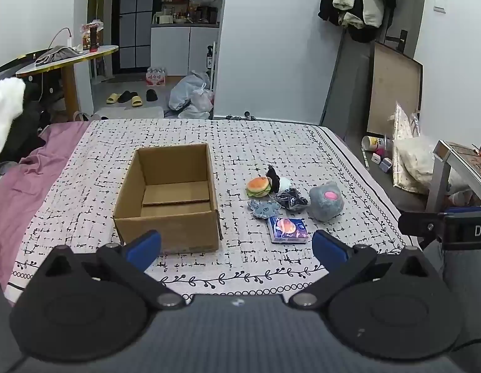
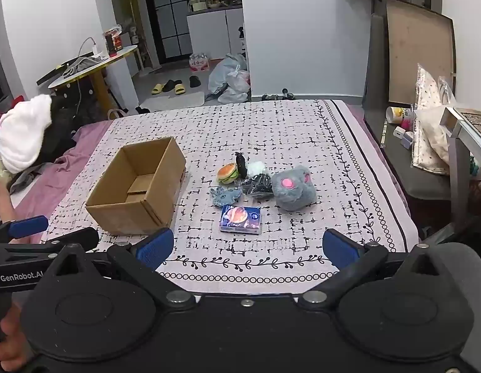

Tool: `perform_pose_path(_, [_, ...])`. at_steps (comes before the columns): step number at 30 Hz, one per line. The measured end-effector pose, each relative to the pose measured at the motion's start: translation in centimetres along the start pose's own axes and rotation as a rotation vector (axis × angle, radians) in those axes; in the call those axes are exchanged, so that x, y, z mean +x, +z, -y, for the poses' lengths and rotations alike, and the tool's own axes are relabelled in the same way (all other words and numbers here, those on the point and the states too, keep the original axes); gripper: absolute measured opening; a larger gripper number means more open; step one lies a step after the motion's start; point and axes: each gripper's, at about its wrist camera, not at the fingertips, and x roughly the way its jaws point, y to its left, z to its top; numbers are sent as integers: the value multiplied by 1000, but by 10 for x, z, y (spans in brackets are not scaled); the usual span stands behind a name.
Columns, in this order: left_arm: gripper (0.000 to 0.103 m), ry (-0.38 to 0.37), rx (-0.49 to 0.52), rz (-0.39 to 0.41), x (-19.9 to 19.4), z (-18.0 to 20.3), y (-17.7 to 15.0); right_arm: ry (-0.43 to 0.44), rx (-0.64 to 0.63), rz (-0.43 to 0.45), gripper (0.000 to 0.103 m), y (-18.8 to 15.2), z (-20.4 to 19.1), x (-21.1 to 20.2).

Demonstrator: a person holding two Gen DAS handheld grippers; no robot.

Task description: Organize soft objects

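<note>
The left gripper (image 1: 237, 247) has its jaws spread wide with nothing in them. The right gripper (image 2: 248, 248) is just the same. Both hang over the near edge of the bed (image 1: 271, 143). The cardboard box (image 1: 170, 199) sits on the bed and looks empty. Beside it lie the toys: a burger (image 1: 258, 187), a gray plush (image 1: 326, 200), a blue pack (image 1: 287, 229), maybe a little blue plush (image 1: 263, 208). Nothing is put away yet.
</note>
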Motion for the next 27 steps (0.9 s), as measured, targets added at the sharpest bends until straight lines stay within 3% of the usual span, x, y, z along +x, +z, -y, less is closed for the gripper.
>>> perform_pose_path(27, [103,-3,-3,25,-6,-1,-1,8,10,5,103,0,-2,-4])
